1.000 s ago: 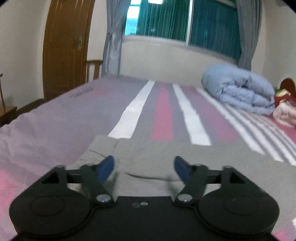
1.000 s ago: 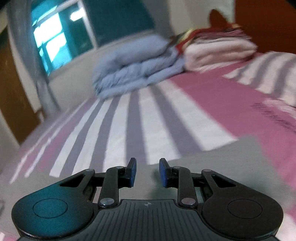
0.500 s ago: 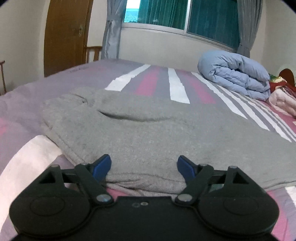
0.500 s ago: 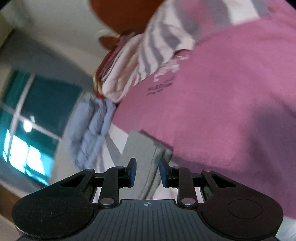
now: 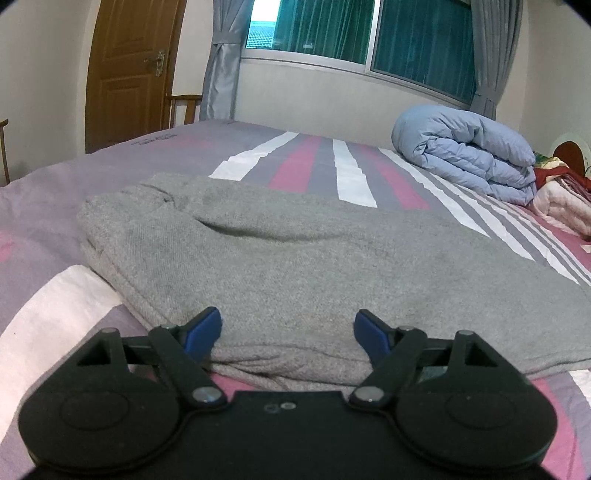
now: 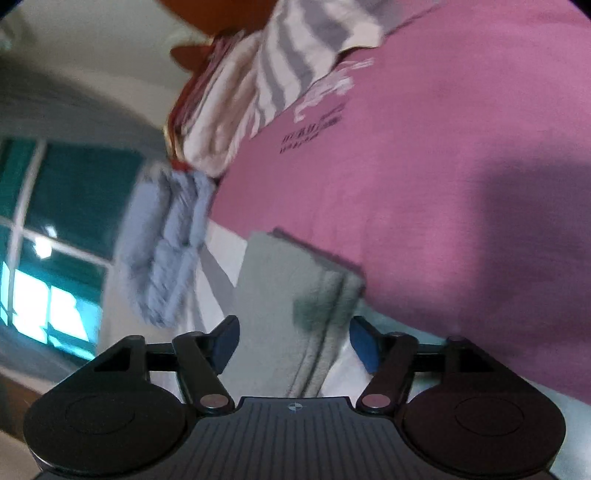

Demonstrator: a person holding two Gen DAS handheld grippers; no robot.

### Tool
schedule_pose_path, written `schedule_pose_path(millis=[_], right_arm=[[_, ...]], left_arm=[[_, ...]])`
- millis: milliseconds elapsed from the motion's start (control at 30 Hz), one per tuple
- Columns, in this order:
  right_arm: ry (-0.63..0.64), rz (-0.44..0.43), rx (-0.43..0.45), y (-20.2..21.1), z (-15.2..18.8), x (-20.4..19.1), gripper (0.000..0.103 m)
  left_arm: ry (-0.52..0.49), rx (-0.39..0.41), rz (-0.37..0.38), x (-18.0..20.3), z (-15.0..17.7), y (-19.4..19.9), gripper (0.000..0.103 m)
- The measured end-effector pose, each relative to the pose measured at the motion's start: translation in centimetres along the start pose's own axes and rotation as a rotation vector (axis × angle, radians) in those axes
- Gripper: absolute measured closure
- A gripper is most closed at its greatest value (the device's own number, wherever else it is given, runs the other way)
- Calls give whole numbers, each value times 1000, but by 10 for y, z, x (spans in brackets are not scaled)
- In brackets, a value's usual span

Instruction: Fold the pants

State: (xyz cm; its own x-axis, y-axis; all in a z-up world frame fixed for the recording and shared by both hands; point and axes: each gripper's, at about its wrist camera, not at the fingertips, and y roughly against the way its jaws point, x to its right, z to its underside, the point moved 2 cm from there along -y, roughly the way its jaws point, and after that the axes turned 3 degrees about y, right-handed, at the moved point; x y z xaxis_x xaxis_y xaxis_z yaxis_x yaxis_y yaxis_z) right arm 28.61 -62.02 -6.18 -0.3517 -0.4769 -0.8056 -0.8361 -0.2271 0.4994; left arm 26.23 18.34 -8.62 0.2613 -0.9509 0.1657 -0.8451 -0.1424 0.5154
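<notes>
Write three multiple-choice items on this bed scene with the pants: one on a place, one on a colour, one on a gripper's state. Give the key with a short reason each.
1. Where does the rolled blue duvet lie?
A. on the far part of the bed, below the window
B. on the pants
C. on the chair by the door

2. What colour are the pants?
A. black
B. grey
C. red

3. How does the left gripper stand?
A. shut on the pants
B. shut on the duvet
C. open, fingers wide apart at the near edge of the pants

Key: 1 A, it sits beyond the pants on the striped bedsheet, under the window. 2 B, the folded cloth is plain grey. 3 C, both blue fingertips stand far apart with nothing clamped between them.
</notes>
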Motion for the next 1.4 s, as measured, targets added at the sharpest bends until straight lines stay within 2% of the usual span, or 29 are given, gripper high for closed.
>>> schedule_pose_path(millis=[33,67,100,133,233,267,300,367,400,433,533,667,767,833,1067,1133,1267,1400], right_arm=[[39,25,-11,-4,1,-5,38],[86,54,-14,-7,2,-11,57],[143,63,-22,-9,2,-16,83],[182,43,-11,-6,2,-20,93],[356,-83,98,23,7,-42,93],[444,-88,134,30,14,-46,93],[465,-55,134,27,18,-38,93],[336,40,29,1,19,-5,93],[247,22,0,-7,21,13,93],[217,-10,20,-4,22,17,93],[278,19,33,0,33,6,88],[234,16,17,2,35,9,88],[242,25,12,4,34,10,88],[245,36,14,-6,21,4,88],[213,52,21,-12,20,-1,85],[245,63,28,-11,21,-9,86],[311,61,87,0,31,-30,86],[401,46,124,8,47,-64,90]], left_arm=[[0,0,1,0,0,0,30],[0,0,1,0,0,0,30],[1,0,2,-1,0,0,30],[2,0,4,-1,0,0,30],[6,2,9,-2,1,1,30],[8,4,11,-2,0,0,30],[8,5,13,-3,1,0,30],[8,5,14,-3,1,0,30],[8,5,14,-3,1,0,30],[8,5,13,-3,1,0,30],[9,6,14,-3,1,1,30],[6,8,12,-2,0,1,30],[6,9,13,-2,0,1,30],[5,9,12,-2,0,1,30],[11,28,15,-1,1,4,30],[3,32,0,1,-1,4,30],[53,107,-35,-6,-6,22,32],[111,160,-71,-24,-7,40,26]])
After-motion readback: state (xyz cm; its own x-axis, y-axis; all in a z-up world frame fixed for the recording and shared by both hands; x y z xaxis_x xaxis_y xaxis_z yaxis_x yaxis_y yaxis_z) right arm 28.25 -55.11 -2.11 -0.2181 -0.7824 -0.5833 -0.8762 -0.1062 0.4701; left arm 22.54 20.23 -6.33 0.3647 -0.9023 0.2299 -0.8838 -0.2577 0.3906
